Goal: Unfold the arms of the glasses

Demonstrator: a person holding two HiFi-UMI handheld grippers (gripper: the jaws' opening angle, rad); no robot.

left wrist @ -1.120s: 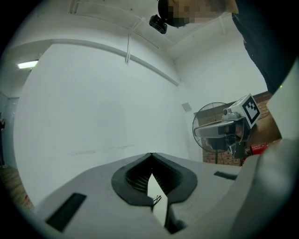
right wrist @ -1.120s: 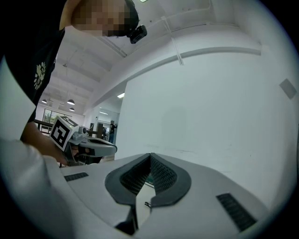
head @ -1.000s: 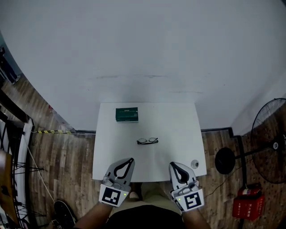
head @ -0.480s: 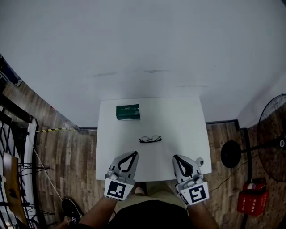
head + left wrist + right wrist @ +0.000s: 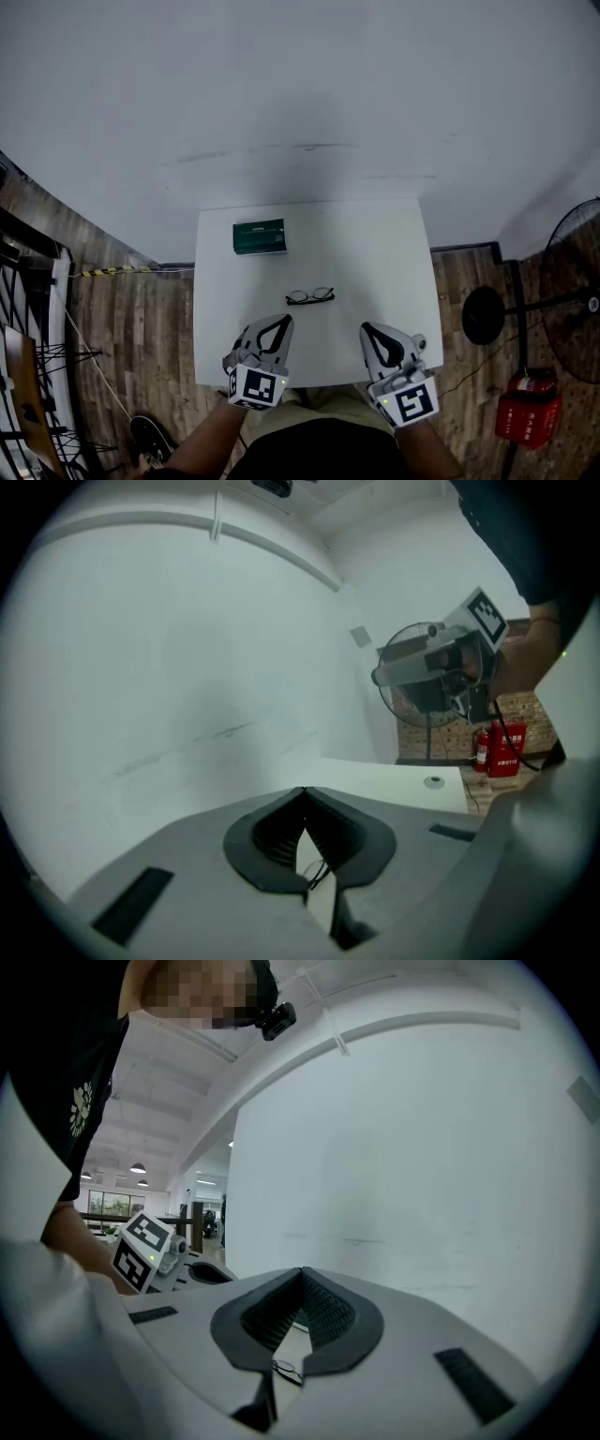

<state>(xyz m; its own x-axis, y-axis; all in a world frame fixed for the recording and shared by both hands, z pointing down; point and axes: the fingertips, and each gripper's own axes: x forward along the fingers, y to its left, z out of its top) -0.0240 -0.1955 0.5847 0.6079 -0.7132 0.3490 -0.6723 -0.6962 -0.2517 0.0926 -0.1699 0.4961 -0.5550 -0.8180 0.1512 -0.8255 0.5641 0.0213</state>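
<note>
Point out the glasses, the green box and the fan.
glasses [image 5: 310,296], head view, the bridge.
green box [image 5: 260,237], head view, its top face.
fan [image 5: 567,272], head view, the grille.

Bare table [image 5: 375,253] before glasses [image 5: 309,296], green box [image 5: 260,237] beyond

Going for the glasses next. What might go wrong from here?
1. The left gripper and right gripper are both shut; reaching in like that would likely shove the glasses across the table.
2. The glasses look thin and lie flat, so a pinch may slip.
3. A small round object sits at the table edge by the right gripper and might get knocked off.
</note>
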